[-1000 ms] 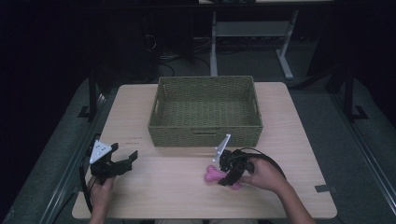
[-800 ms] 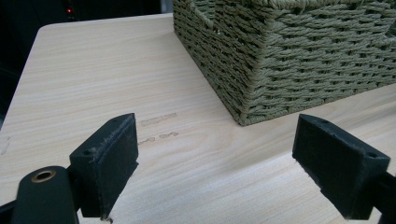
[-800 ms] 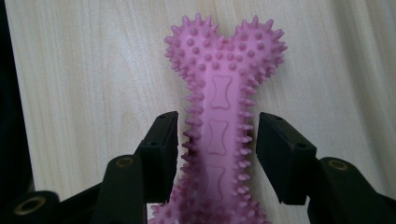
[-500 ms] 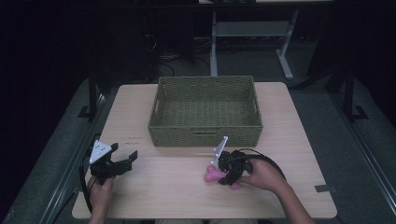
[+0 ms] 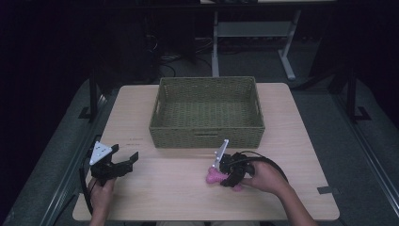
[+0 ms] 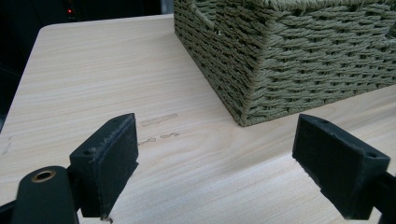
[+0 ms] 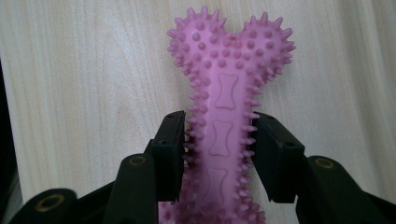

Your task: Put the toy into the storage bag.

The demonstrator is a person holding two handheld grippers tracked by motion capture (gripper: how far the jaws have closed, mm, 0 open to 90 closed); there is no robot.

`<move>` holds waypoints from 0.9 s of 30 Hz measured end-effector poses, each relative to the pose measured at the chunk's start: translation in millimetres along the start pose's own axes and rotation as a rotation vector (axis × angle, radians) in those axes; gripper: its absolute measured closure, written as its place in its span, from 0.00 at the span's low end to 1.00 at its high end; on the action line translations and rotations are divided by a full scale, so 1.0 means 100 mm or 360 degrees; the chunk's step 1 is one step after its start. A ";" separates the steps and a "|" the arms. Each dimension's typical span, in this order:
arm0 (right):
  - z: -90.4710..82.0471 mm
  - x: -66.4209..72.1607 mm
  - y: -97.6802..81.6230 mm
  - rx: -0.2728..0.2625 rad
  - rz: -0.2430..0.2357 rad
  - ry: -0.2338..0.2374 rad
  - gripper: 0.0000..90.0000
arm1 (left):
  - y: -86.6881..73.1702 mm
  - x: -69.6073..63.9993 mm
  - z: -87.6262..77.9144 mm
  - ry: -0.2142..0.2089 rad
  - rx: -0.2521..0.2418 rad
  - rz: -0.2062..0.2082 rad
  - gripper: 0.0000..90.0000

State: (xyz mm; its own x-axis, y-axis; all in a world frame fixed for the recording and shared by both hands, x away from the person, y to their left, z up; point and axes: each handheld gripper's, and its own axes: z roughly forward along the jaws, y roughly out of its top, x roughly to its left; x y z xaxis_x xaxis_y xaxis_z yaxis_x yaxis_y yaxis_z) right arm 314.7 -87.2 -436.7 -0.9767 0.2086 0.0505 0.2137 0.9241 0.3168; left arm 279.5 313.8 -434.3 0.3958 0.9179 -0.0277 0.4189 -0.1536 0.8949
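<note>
A pink spiky bone-shaped toy (image 7: 225, 93) lies flat on the wooden table (image 5: 164, 188), in front of the basket's right half. My right gripper (image 7: 219, 149) points down over it. Its jaws have just been closing, and the pads now press the spikes on both sides of the toy's shaft. From above, the toy (image 5: 212, 177) pokes out left of the right gripper (image 5: 222, 178), which a hand holds. My left gripper (image 5: 128, 162) sits at the table's front left, open with nothing between its fingers (image 6: 109, 158).
An empty woven green basket (image 5: 207, 136) stands at the middle back of the table; its near corner (image 6: 247, 93) lies ahead of the left gripper. Bare tabletop stretches between the two grippers. A desk frame stands on the dark floor behind.
The right gripper's jaws have drawn in onto the pink toy. Neither hand has shifted, and the left gripper is as before.
</note>
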 end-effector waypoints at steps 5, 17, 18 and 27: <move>-0.01 -0.02 -0.01 -0.0007 0.0005 0.0025 0.64 | 0.00 0.00 0.00 0.0001 0.0002 -0.0001 0.15; -0.12 -0.11 -0.04 -0.0091 0.0025 0.0108 0.64 | 0.00 0.01 -0.01 0.0001 -0.0008 -0.0010 0.15; -0.13 -0.12 -0.04 -0.0093 0.0027 0.0111 0.64 | 0.00 0.01 -0.01 0.0003 -0.0008 -0.0009 0.15; -0.26 -0.19 -0.04 -0.0132 0.0018 0.0145 0.64 | 0.00 0.01 -0.01 0.0003 -0.0008 -0.0010 0.15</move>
State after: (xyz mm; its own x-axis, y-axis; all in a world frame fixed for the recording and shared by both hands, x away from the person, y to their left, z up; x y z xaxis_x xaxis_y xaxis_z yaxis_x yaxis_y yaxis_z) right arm 331.8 -103.6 -414.4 -0.9727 0.1857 0.1390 0.2264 0.8913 0.3928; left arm 279.1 314.5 -434.2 0.3916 0.9196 -0.0327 0.4176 -0.1459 0.8969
